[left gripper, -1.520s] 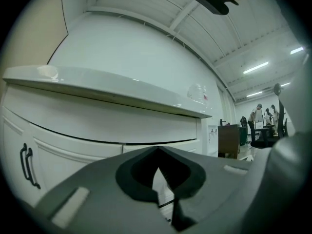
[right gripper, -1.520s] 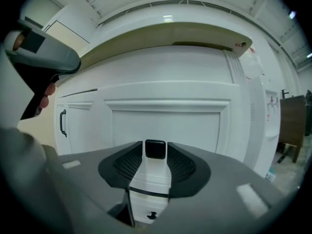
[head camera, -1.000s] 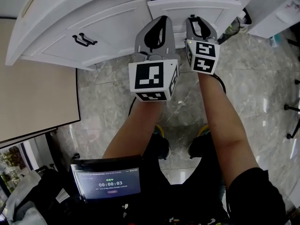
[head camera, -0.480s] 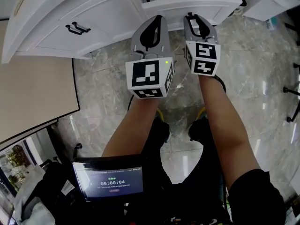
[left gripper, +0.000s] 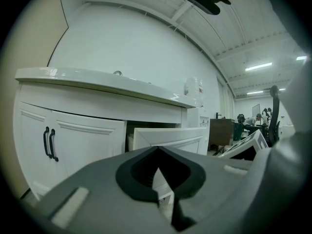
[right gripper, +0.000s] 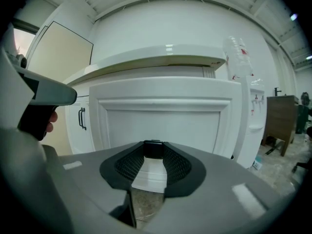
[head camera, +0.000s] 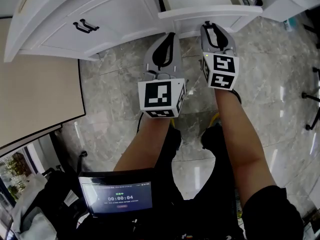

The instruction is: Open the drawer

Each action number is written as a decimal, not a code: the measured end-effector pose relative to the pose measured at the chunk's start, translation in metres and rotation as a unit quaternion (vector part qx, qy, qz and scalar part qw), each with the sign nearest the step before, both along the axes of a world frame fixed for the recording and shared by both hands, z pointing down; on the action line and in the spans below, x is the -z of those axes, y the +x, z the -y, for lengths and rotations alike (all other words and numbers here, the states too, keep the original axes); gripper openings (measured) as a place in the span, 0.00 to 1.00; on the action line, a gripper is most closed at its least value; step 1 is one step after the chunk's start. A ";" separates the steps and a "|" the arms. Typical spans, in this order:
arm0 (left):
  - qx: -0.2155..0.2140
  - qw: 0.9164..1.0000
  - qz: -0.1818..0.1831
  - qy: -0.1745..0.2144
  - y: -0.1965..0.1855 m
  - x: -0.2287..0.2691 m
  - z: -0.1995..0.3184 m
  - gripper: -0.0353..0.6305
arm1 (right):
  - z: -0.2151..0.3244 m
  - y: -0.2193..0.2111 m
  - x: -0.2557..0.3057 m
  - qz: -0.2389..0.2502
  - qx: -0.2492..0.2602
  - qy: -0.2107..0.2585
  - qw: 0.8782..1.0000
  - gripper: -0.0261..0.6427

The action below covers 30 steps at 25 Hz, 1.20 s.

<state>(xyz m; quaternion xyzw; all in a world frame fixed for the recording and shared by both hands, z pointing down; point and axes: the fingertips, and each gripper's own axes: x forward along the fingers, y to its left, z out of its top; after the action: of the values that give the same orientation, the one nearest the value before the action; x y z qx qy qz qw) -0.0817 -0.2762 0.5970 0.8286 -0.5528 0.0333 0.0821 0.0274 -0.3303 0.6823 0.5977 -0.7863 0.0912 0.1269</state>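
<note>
- While grey marble floor (head camera: 110, 99) fills the room below, a white cabinet (head camera: 75, 4) runs along the top of the head view.
- Since a second ago the drawer (head camera: 210, 15) has slid further out of the cabinet, and both grippers have drawn back with it.
- One drawer, two door handles (head camera: 86, 25) and two grippers show.
- The right gripper (head camera: 212, 26) is closed on what looks like the drawer's black handle (right gripper: 153, 149).
- The left gripper (head camera: 169, 35) is pinched together and empty, near the drawer front.

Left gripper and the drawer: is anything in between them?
No, nothing. In the left gripper view the drawer shows just past the left gripper, whose tips are closed, with only air between the two.
</note>
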 end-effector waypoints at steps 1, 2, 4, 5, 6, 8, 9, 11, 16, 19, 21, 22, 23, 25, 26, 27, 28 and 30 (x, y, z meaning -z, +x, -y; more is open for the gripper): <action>0.000 1.000 0.001 0.001 -0.001 0.000 -0.001 0.05 | -0.003 0.000 0.000 0.000 -0.001 0.000 1.000 0.25; 0.001 1.000 0.001 0.002 -0.001 0.000 -0.001 0.05 | -0.006 0.000 0.001 0.000 -0.002 0.001 1.000 0.25; 0.001 1.000 0.000 0.004 -0.001 0.000 -0.003 0.05 | -0.015 0.002 0.002 0.000 -0.002 0.002 1.000 0.25; 0.000 1.000 0.000 0.005 -0.001 0.000 -0.004 0.05 | -0.020 0.003 0.002 0.001 -0.002 0.002 1.000 0.25; -0.001 1.000 0.000 0.006 0.001 0.001 -0.006 0.05 | -0.024 0.004 0.003 0.002 -0.003 0.002 1.000 0.25; -0.003 1.000 -0.001 0.007 0.003 0.001 -0.009 0.05 | -0.029 0.005 0.002 0.003 -0.002 0.001 1.000 0.25; -0.003 1.000 -0.001 0.005 0.004 0.000 -0.010 0.05 | -0.029 0.004 0.001 0.002 -0.001 -0.001 1.000 0.25; -0.002 1.000 -0.001 0.003 0.007 0.002 -0.010 0.05 | -0.028 0.004 0.000 0.000 0.004 -0.006 1.000 0.25; -0.005 1.000 -0.003 0.020 0.012 0.037 -0.013 0.05 | -0.037 0.000 0.044 -0.006 0.029 0.004 1.000 0.31; 0.001 1.000 -0.001 0.021 0.012 0.067 -0.010 0.05 | -0.046 -0.003 0.088 -0.008 0.037 0.022 0.999 0.27; 0.007 1.000 -0.001 0.022 0.013 0.095 -0.006 0.05 | -0.047 0.000 0.119 -0.008 0.031 0.030 0.999 0.20; 0.008 1.000 0.000 0.025 0.014 0.111 -0.004 0.05 | -0.046 0.003 0.137 -0.007 0.025 0.034 0.999 0.16; 0.007 1.000 0.001 0.029 0.016 0.129 -0.003 0.05 | -0.046 0.005 0.158 -0.006 0.020 0.040 0.999 0.08; 0.005 0.999 0.003 0.036 0.019 0.167 -0.001 0.05 | -0.047 0.009 0.203 -0.003 0.016 0.052 0.999 0.06; 0.004 0.999 0.004 0.040 0.019 0.187 0.000 0.05 | -0.047 0.010 0.227 -0.002 0.018 0.058 0.998 0.06; 0.003 0.999 0.004 0.044 0.020 0.208 0.001 0.05 | -0.047 0.010 0.252 0.000 0.021 0.064 0.998 0.07; 0.004 0.999 0.004 0.047 0.020 0.228 0.003 0.05 | -0.046 0.010 0.276 0.000 0.024 0.070 0.997 0.07; 0.005 0.999 0.003 0.053 0.019 0.267 0.005 0.05 | -0.045 0.010 0.321 -0.002 0.028 0.079 0.996 0.07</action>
<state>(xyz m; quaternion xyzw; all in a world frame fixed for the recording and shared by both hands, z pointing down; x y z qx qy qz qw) -0.0625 -0.2816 0.3303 0.8288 -0.5582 0.0058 0.0370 0.0373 -0.2850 0.3609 0.5839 -0.8072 0.0238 0.0831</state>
